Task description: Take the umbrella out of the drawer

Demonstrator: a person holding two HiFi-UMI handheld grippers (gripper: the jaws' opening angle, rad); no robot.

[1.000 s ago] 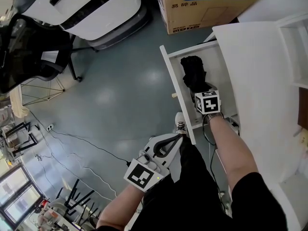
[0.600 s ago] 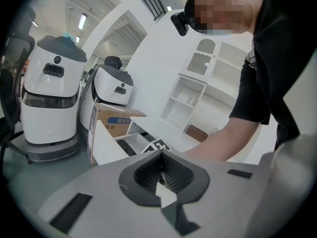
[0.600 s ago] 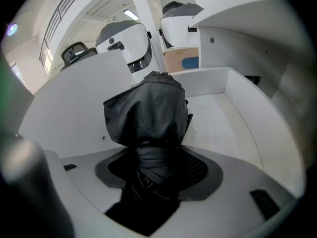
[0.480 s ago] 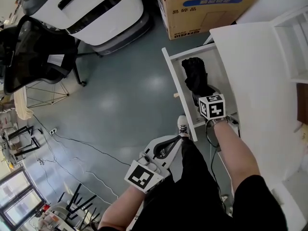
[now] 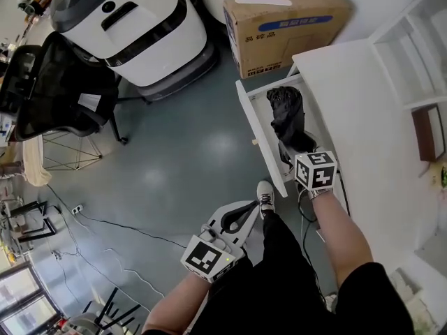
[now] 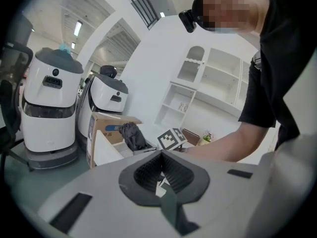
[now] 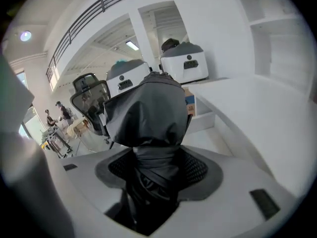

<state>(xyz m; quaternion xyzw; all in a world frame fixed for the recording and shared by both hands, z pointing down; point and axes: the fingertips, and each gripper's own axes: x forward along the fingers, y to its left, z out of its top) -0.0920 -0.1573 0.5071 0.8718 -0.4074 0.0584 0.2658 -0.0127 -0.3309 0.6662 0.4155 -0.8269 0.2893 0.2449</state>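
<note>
Umbrella (image 5: 288, 114) base behind right gripper (image 5: 296, 148)

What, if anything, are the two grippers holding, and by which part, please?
The right gripper clamps the folded black umbrella round its narrow wrapped part, the bunched end sticking out beyond the jaws. The left gripper holds nothing.

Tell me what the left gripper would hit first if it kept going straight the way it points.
Probably the right gripper: its marker cube sits right above the left gripper's shut jaws in that view. Depth is unclear.
</note>
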